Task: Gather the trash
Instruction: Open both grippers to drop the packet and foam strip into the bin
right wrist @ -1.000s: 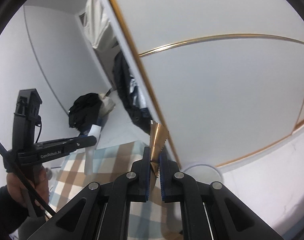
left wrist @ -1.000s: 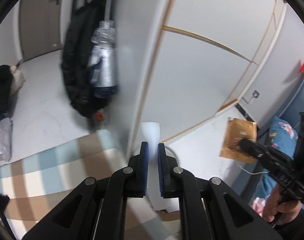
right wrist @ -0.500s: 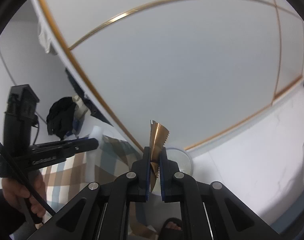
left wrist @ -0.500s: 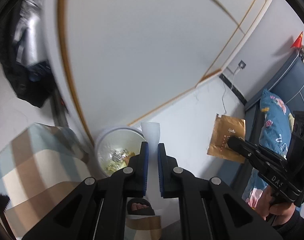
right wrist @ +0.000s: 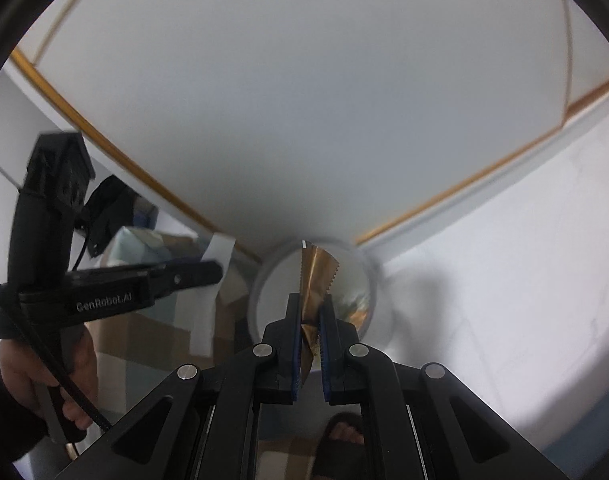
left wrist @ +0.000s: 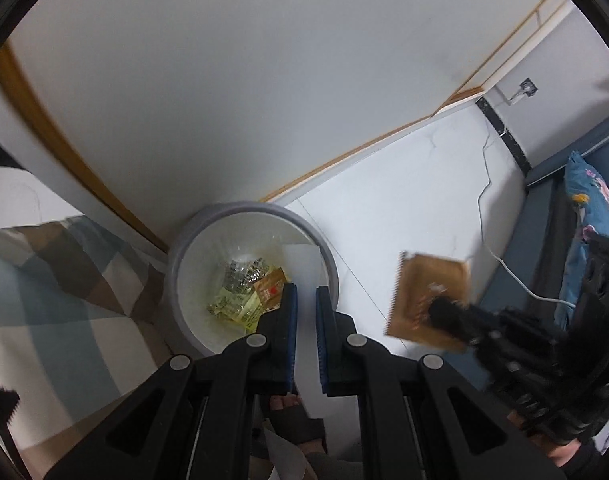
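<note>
The left claw is clenched on a strip of white paper, whose top edge pokes out past the blue pads and hangs over the near rim of the trash bin. The right claw is clenched on a gold foil wrapper with saw-tooth edges; from its own camera the wrapper stands upright between the pads, directly above the bin's mouth. Seen from the left wrist, that wrapper sits to the right of the bin, over the white floor.

A second ago both cameras looked mostly at the cupboard doors and a hanging coat, with the bin out of sight; half a second ago it had just entered the lower part of each view. Now both claws have tipped down and the bin fills the centre, its white liner and the scraps at the bottom plainly visible: crumpled silver foil, yellow-green wrappers and a brown sachet. I judge that the carry is over and both pieces are lined up for release, the paper nearer its drop than the wrapper.

The checked rug lies left of the bin and a sandalled foot stands just in front of it.

The only clear writing is "GenRobot.AI" on the side of the left claw's body. The sachet carries a red mark and the gold wrapper some print, both too blurred to read.
</note>
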The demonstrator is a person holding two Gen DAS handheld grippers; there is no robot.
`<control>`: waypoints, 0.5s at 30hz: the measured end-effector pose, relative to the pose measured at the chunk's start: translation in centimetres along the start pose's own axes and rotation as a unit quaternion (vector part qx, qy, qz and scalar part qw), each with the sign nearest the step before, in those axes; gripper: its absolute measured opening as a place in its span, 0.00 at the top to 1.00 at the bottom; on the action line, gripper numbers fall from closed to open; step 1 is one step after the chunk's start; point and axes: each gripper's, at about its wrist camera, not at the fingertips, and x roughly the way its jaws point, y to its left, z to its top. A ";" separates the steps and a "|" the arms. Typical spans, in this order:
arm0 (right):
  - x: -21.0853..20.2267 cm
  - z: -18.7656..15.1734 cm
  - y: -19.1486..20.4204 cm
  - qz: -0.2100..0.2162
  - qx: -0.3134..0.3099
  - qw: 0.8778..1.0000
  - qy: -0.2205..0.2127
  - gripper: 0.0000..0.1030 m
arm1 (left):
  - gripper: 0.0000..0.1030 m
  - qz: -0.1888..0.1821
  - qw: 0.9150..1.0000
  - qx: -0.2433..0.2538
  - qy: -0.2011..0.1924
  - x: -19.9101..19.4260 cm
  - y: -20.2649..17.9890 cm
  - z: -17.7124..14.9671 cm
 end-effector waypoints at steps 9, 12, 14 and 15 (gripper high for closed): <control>5.9 -0.4 -2.3 0.022 0.034 0.997 0.060 0.93 | 0.95 0.036 0.999 -0.001 0.022 1.7 0.7 -0.2; 6.6 -0.8 -2.6 0.028 0.039 0.996 0.068 0.93 | 0.95 0.038 0.999 -0.002 0.024 1.8 0.6 -0.5; 6.9 -0.5 -3.2 0.032 0.041 0.996 0.073 0.93 | 0.94 0.041 0.999 -0.005 0.025 1.8 0.4 -0.6; 7.2 -0.4 -3.1 0.034 0.040 0.996 0.076 0.93 | 0.94 0.041 0.999 -0.006 0.026 2.2 0.6 -0.6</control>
